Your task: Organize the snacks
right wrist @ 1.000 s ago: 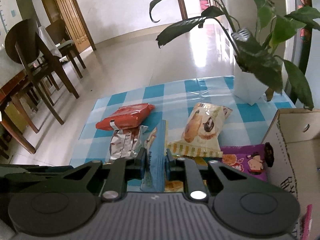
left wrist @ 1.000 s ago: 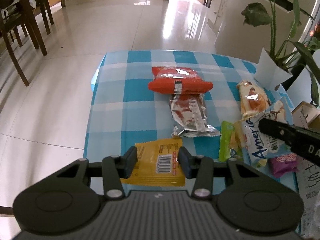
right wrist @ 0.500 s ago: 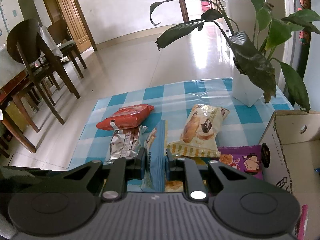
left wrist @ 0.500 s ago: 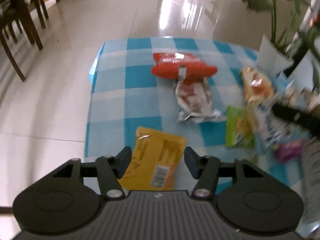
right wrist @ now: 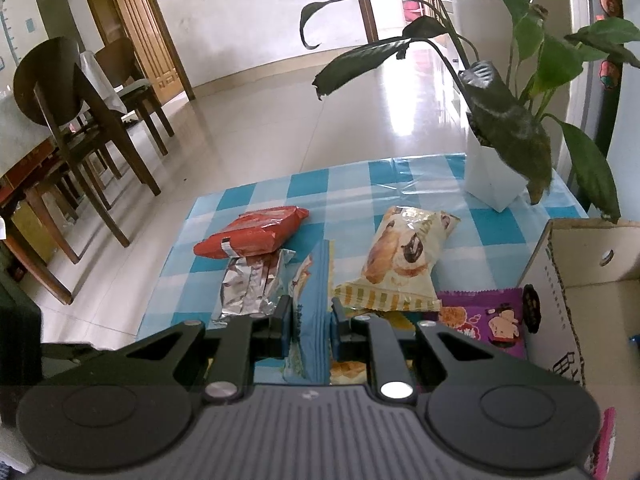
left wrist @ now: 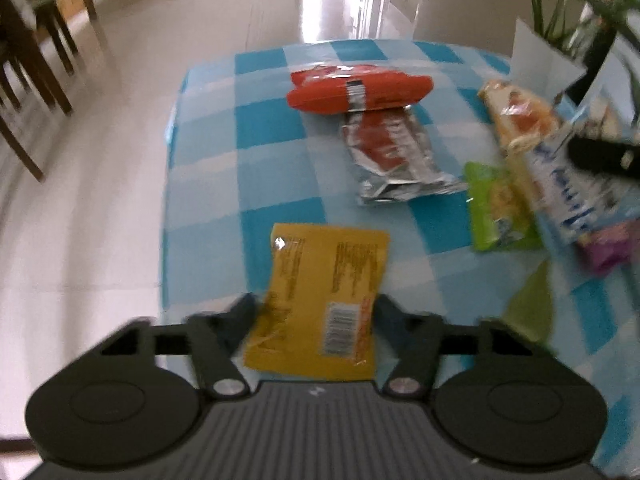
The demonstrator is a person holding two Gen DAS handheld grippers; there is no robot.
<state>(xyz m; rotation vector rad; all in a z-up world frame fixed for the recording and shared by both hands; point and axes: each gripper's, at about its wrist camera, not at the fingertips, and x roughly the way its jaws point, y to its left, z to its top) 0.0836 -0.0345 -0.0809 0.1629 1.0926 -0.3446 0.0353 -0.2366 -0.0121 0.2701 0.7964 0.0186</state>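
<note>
My left gripper [left wrist: 314, 314] is open, its fingers on either side of a yellow snack packet [left wrist: 326, 300] lying on the blue checked tablecloth [left wrist: 256, 132]. My right gripper [right wrist: 310, 320] is shut on a light blue snack bag [right wrist: 316, 312], held on edge above the table; that bag also shows in the left wrist view [left wrist: 572, 204]. On the table lie a red packet [right wrist: 252, 232], a silver foil packet [right wrist: 252, 284], a bread bag [right wrist: 404, 260], a purple packet [right wrist: 480, 316] and a green packet [left wrist: 500, 208].
An open cardboard box [right wrist: 580, 272] stands at the table's right. A potted plant in a white pot [right wrist: 492, 176] stands at the back right corner. Wooden chairs [right wrist: 80, 120] stand on the tiled floor to the left.
My left gripper has opened wider and let go of the yellow packet, which now lies farther out between the fingers. My right gripper has kept the blue bag and shifted slightly.
</note>
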